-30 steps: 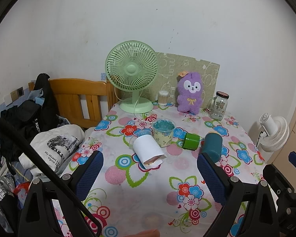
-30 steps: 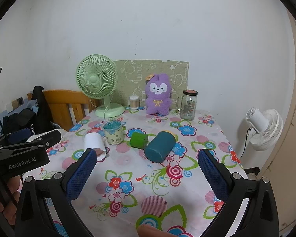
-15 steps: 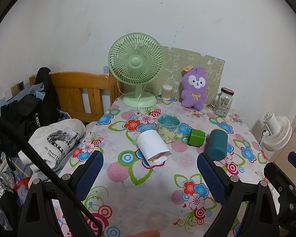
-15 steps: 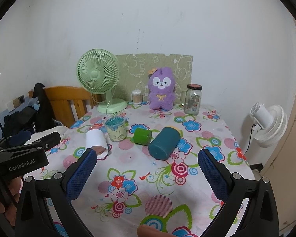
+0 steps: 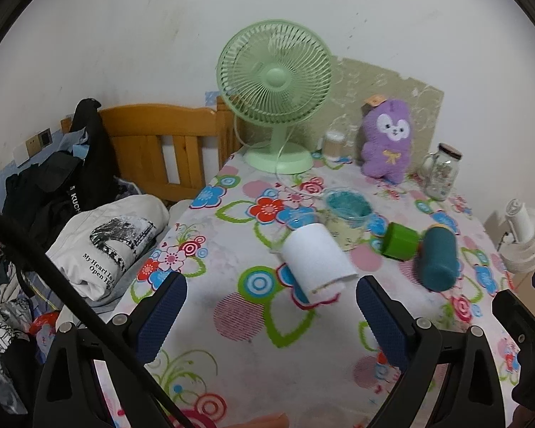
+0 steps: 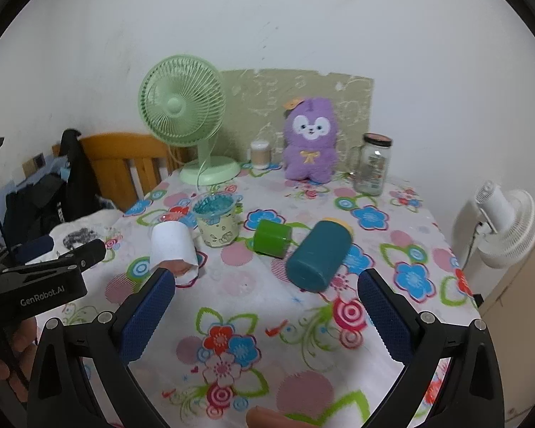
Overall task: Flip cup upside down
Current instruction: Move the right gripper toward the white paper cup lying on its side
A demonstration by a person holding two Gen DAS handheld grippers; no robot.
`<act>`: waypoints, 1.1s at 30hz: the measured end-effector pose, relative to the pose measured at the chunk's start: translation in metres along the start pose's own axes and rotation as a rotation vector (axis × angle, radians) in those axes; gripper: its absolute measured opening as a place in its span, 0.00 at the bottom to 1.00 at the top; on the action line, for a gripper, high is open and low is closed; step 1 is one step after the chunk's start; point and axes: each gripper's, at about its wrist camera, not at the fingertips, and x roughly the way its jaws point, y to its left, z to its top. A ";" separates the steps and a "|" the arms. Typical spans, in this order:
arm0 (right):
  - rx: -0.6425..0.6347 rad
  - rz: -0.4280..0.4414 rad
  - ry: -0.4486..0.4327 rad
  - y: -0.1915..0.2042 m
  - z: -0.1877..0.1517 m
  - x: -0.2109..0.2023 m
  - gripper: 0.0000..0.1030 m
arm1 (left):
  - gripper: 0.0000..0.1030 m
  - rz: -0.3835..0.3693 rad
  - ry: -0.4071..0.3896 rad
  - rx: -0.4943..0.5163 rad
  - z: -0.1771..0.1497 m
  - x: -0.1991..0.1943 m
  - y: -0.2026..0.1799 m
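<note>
A white paper cup [image 5: 317, 262] lies on its side on the flowered tablecloth, mouth toward me; it also shows in the right wrist view [image 6: 173, 248]. A small green cup [image 5: 399, 241] [image 6: 271, 239] and a larger teal cup [image 5: 438, 262] [image 6: 319, 255] also lie on their sides. A cream cup with blue filling [image 5: 346, 219] [image 6: 217, 223] stands upright. My left gripper [image 5: 271, 308] is open and empty, just short of the white cup. My right gripper [image 6: 267, 310] is open and empty, short of the teal cup.
A green desk fan [image 5: 274, 96], a purple plush toy [image 5: 387, 141], a glass jar [image 5: 440, 171] and a small cotton-swab container [image 5: 333, 144] stand along the back. A wooden bed frame [image 5: 160, 142] with clothes lies left. A white fan [image 6: 504, 226] stands right of the table.
Both grippers have moved forward toward the table and cups, which now appear larger and nearer. The cups have not moved. Both jaws stay open.
</note>
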 end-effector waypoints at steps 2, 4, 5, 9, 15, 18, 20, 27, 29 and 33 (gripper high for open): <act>-0.019 0.018 0.021 0.005 0.005 0.017 1.00 | 0.94 0.007 0.019 0.003 0.002 0.012 0.003; -0.035 0.029 0.035 0.009 0.007 0.029 1.00 | 0.94 0.011 0.037 0.003 0.004 0.025 0.006; -0.053 0.037 0.050 0.013 0.010 0.039 1.00 | 0.94 0.014 0.046 0.004 0.006 0.031 0.007; -0.113 0.062 0.091 0.030 0.016 0.071 1.00 | 0.94 0.027 0.080 0.002 0.008 0.054 0.013; -0.173 0.126 0.162 0.052 0.016 0.113 1.00 | 0.94 0.058 0.121 -0.011 0.015 0.084 0.027; -0.192 0.156 0.197 0.063 0.015 0.134 1.00 | 0.94 0.073 0.141 -0.023 0.017 0.097 0.036; -0.194 0.185 0.220 0.068 0.013 0.144 1.00 | 0.94 0.083 0.154 -0.032 0.017 0.104 0.042; -0.215 0.263 0.288 0.090 0.013 0.178 1.00 | 0.94 0.105 0.197 -0.084 0.017 0.125 0.065; -0.217 0.281 0.309 0.095 0.013 0.185 1.00 | 0.94 0.104 0.208 -0.091 0.017 0.128 0.068; -0.221 0.308 0.332 0.101 0.011 0.192 1.00 | 0.94 0.104 0.213 -0.087 0.016 0.131 0.069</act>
